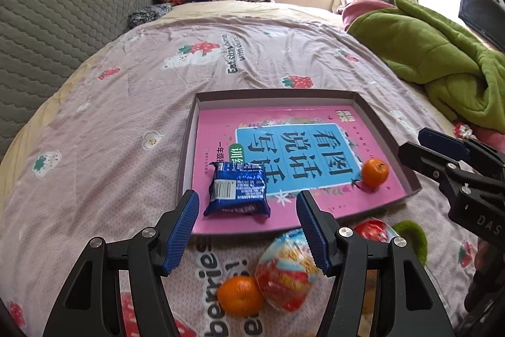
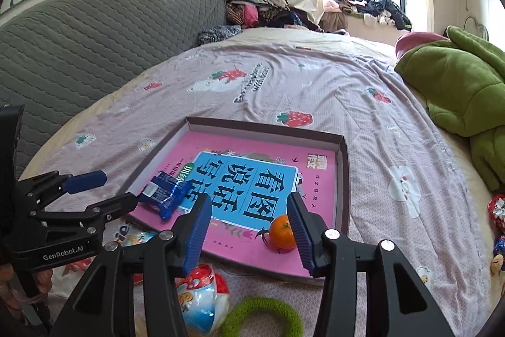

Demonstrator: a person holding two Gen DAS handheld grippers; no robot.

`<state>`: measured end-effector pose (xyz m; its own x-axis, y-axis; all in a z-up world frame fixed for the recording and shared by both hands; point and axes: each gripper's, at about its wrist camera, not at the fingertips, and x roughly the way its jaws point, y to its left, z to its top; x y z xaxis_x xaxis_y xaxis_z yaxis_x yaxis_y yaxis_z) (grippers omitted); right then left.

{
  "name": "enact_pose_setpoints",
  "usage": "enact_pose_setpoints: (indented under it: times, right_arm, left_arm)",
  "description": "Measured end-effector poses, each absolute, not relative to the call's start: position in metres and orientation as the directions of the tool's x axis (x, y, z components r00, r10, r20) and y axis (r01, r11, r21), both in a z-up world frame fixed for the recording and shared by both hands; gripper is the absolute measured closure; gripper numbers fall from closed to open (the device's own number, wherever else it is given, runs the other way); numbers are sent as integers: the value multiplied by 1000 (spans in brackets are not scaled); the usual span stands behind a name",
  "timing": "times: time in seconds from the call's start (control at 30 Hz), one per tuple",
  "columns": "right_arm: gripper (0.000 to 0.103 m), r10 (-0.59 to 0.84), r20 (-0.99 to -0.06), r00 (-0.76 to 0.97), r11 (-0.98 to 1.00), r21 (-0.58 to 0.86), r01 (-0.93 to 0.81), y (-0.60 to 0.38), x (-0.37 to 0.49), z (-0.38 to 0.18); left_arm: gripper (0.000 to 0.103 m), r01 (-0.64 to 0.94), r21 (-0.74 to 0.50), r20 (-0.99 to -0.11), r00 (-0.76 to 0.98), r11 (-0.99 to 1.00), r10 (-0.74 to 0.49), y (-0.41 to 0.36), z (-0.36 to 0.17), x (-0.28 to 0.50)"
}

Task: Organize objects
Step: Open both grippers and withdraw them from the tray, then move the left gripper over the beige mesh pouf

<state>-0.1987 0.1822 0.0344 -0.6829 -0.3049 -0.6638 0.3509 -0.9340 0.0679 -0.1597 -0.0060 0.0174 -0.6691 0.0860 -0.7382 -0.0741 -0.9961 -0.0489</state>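
Snack packet (image 1: 237, 193) flat in tray (image 1: 390, 137), long axis leaning slightly left.

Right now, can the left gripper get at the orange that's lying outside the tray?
Probably yes. The left gripper is open and empty, and the orange lies on the bedsheet just below it, outside the tray. A wrapped snack ball touches one side of it, so that side is crowded.

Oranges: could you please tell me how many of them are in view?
2. One orange lies in the tray on the pink book; the other orange lies on the bedsheet beside a snack bag. Others may be hidden.
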Motion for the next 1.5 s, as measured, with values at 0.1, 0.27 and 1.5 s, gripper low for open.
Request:
enact_pose_setpoints:
  times: [0.1, 0.27, 1.5]
  right_arm:
    - [53, -303, -652, -695, -936, 67, 345, 184, -191, 40]
    - [53, -324, -626, -709, -932, 86, 351, 185, -177, 53]
    - [48, -348, -617, -706, -918, 70, 391, 189, -116, 54]
  left_arm:
    - [37, -77, -55, -729, -678, -996, 93, -7, 22, -148]
    - [37, -92, -54, -717, -690, -994, 103, -6, 30, -132]
    - [37, -142, -2, -710, -697, -990, 102, -3, 30, -54]
